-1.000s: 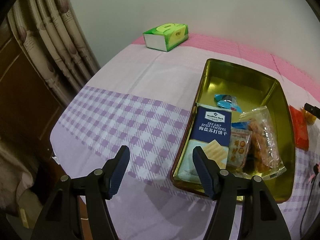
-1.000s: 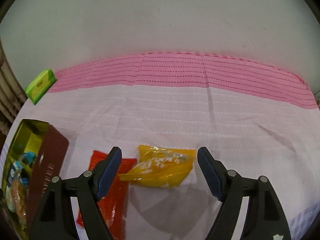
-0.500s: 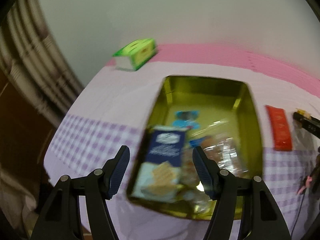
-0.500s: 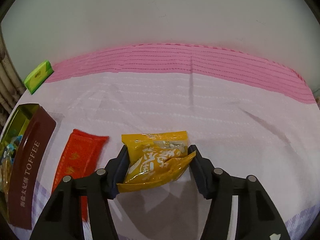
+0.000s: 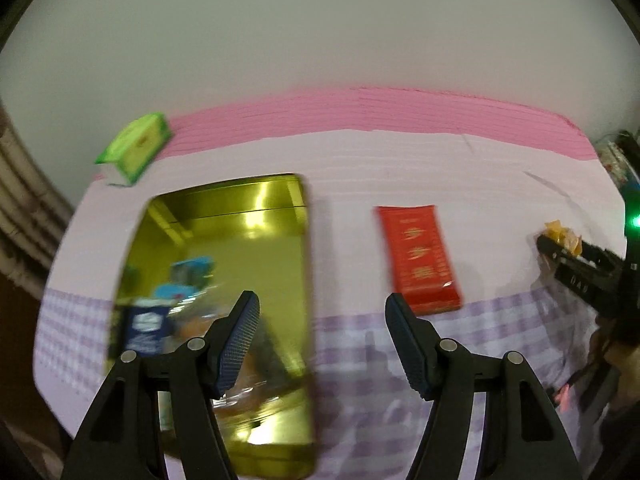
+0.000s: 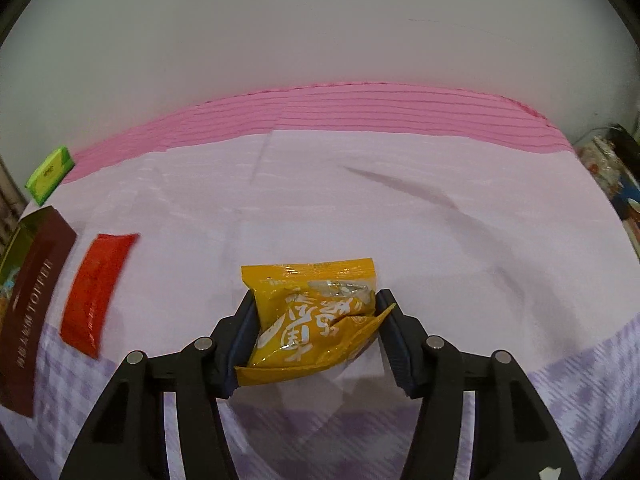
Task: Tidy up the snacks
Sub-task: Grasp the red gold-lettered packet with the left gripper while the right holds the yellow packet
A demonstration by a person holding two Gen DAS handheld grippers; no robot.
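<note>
- Left wrist view: the left gripper (image 5: pixel 320 330) hangs with its jaws wide and nothing between them, over the right edge of the gold tin (image 5: pixel 298 216), which already holds a navy cracker box (image 5: pixel 146 326) and other blurred packets. The red snack packet (image 5: pixel 418 258) lies flat on the tablecloth (image 5: pixel 400 168), just right of the tin. The picture is smeared, so a reach made now may clip the tin's rim or skid the thin packet along the cloth
- Right wrist view: the right gripper (image 6: pixel 316 330) is closed on the yellow snack packet (image 6: pixel 316 314), raised off the cloth. The fingers (image 6: pixel 246 322) pinch only the crumpled rear half, so the slick wrapper may slip or twist out during carriage toward the tin at far left; a firmer squeeze would likely crush the contents
</note>
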